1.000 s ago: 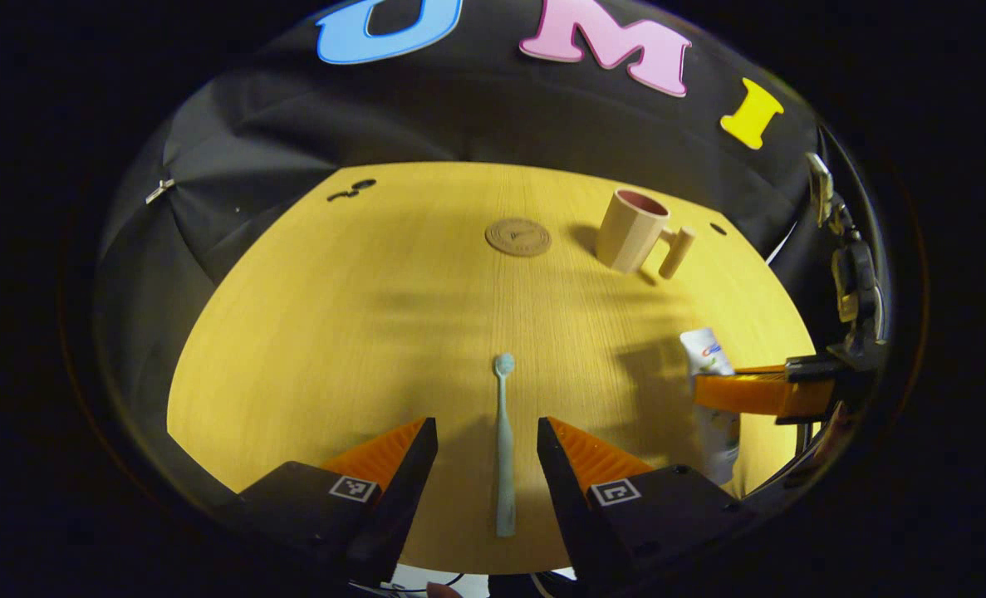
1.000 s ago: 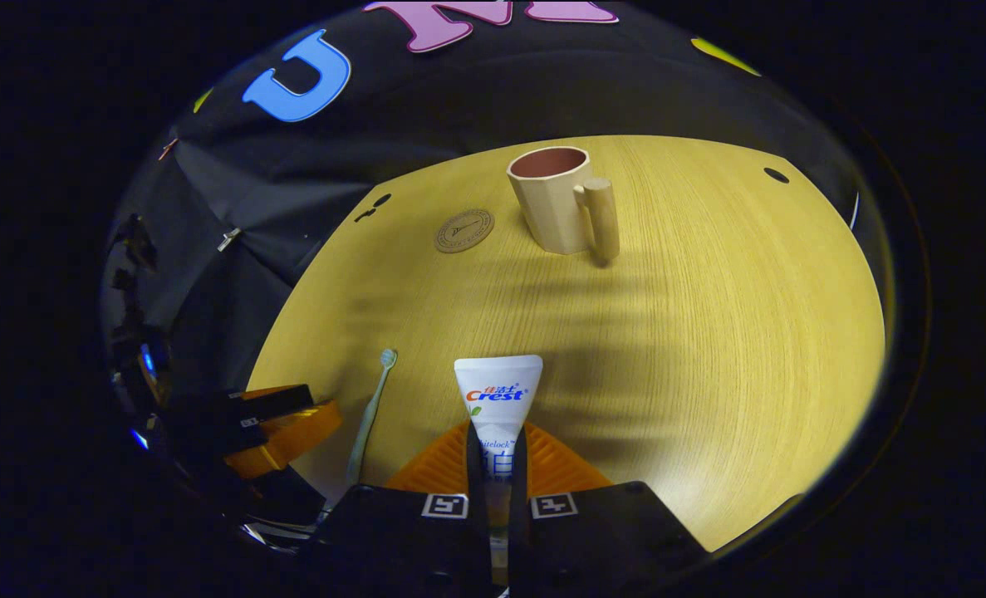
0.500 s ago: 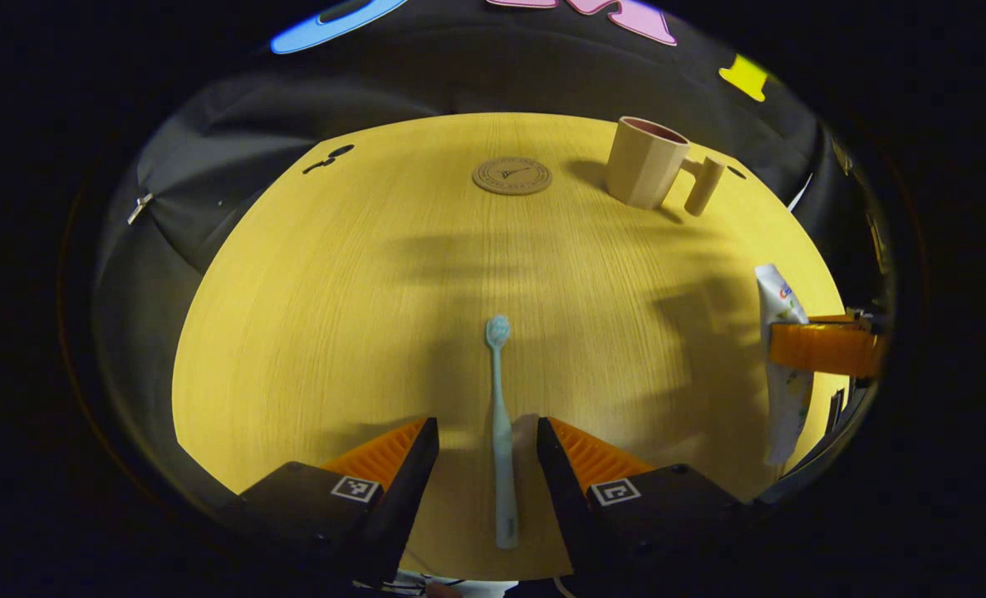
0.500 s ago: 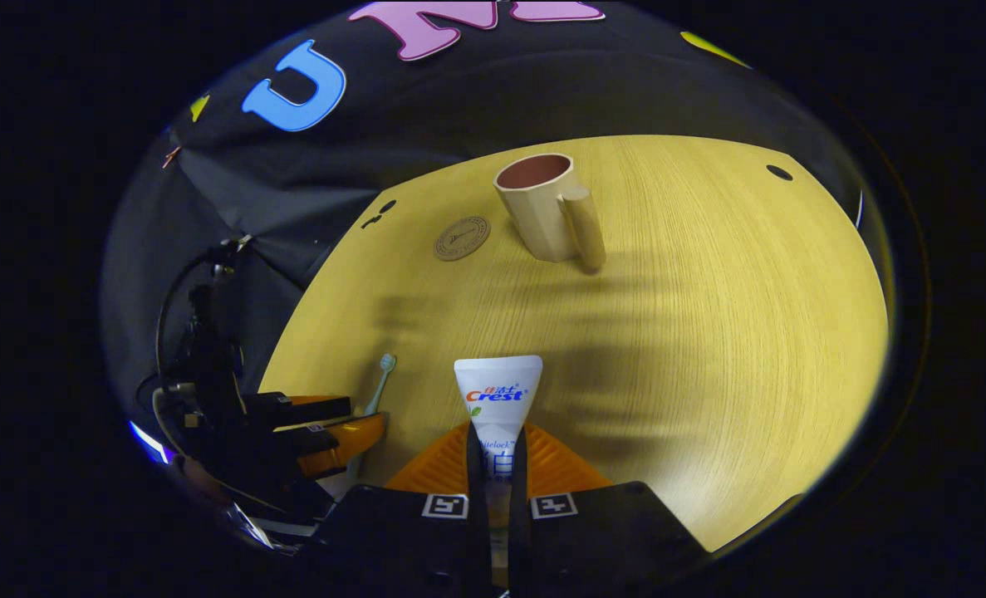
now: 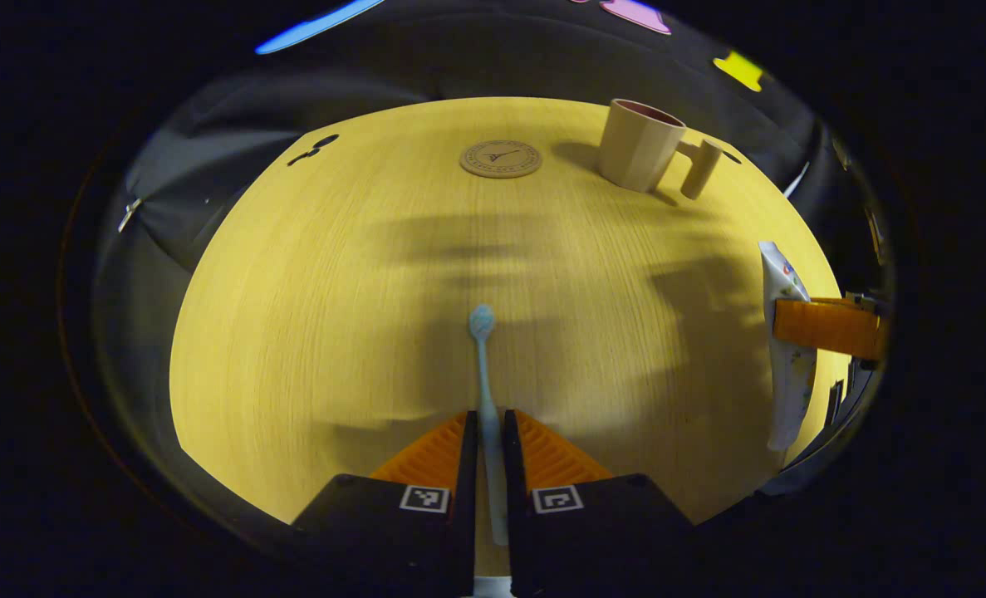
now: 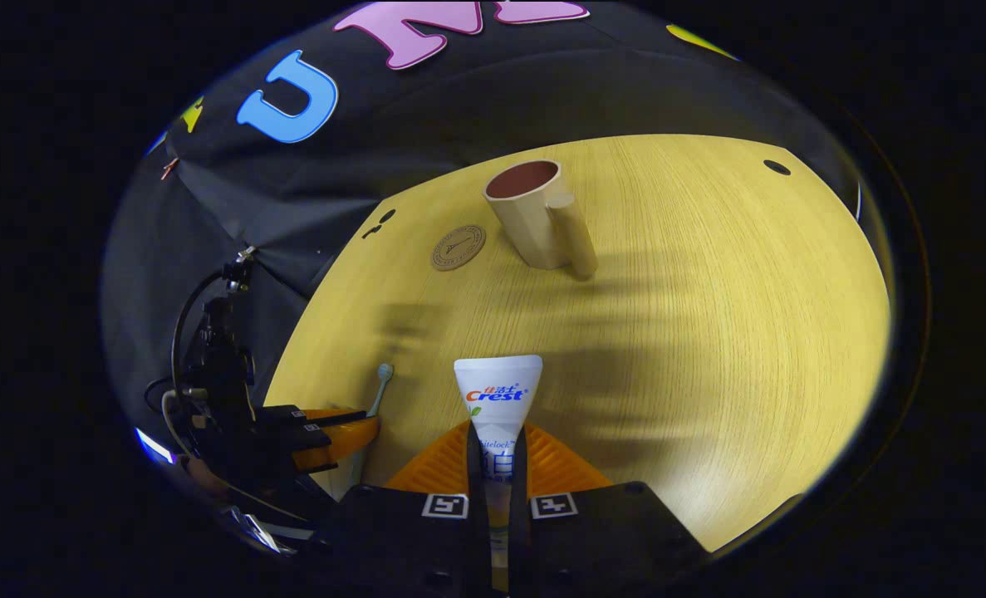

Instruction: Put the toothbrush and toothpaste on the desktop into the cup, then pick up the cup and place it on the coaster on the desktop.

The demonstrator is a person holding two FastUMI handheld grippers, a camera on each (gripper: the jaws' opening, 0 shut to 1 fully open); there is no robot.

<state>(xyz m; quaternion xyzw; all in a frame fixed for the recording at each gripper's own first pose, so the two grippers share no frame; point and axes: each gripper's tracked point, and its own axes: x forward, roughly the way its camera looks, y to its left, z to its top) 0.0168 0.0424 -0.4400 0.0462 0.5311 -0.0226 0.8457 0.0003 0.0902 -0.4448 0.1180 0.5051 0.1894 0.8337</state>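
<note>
In the left gripper view, my left gripper [image 5: 489, 432] at the bottom centre of the frame has just closed: half a second ago its fingers stood wide apart on either side of the toothbrush [image 5: 486, 390], and now both press on the handle, with the bristled head sticking out toward the middle of the frame. I cannot tell whether the brush has left the desktop [image 5: 335, 291] yet; it looks close to the wood. The cup [image 5: 638, 145] stands upright at the upper right, its handle turned right, and the round coaster [image 5: 501, 158] lies to its left at the upper centre, bare. At the right edge the toothpaste tube [image 5: 783, 349] hangs clamped in my other gripper.

In the right gripper view, my right gripper [image 6: 493, 465] at the bottom centre grips the toothpaste tube [image 6: 497, 394] as it did a second ago, flat end pointing forward. The cup [image 6: 530, 212] has drifted slightly left in the upper centre, with the coaster [image 6: 458, 247] just to its left. At the lower left my left gripper [image 6: 335, 428] sits closed around the toothbrush [image 6: 376, 390].

So both items are now held, and I judge the next step is carrying them to the cup, which is well apart from both.
</note>
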